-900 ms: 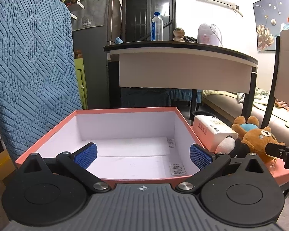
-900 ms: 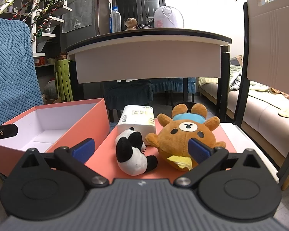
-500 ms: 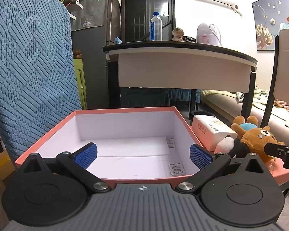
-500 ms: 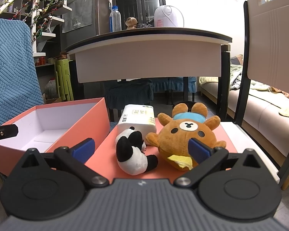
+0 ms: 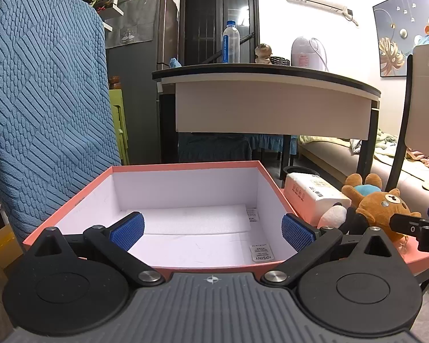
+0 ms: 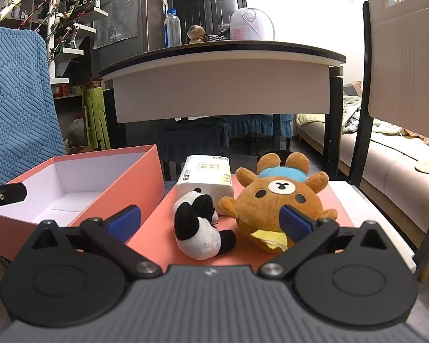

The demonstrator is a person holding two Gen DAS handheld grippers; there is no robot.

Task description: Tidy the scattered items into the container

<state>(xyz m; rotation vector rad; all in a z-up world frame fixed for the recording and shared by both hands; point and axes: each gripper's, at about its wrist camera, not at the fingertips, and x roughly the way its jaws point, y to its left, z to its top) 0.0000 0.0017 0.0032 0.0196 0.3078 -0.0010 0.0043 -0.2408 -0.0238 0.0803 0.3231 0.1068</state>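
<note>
No real change vs 0.9 s ago. Left gripper [image 5: 211,230] spread over empty pink box [image 5: 186,166]; right gripper [image 6: 210,219] spread, facing panda plush [image 6: 198,230], bear plush [image 6: 280,197], tissue pack [image 6: 206,175] on lid beside box. Nothing packed yet.

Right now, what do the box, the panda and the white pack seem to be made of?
Box: likely stiff cardboard, matte coral outside, white inside; straight thin walls, sharp corners.
Panda: plush fabric, stuffed; fuzzy black and white pile, rounded form.
Pack: probably tissues in thin plastic film; slight gloss, printed label, soft edges. The contents do not show.
</note>
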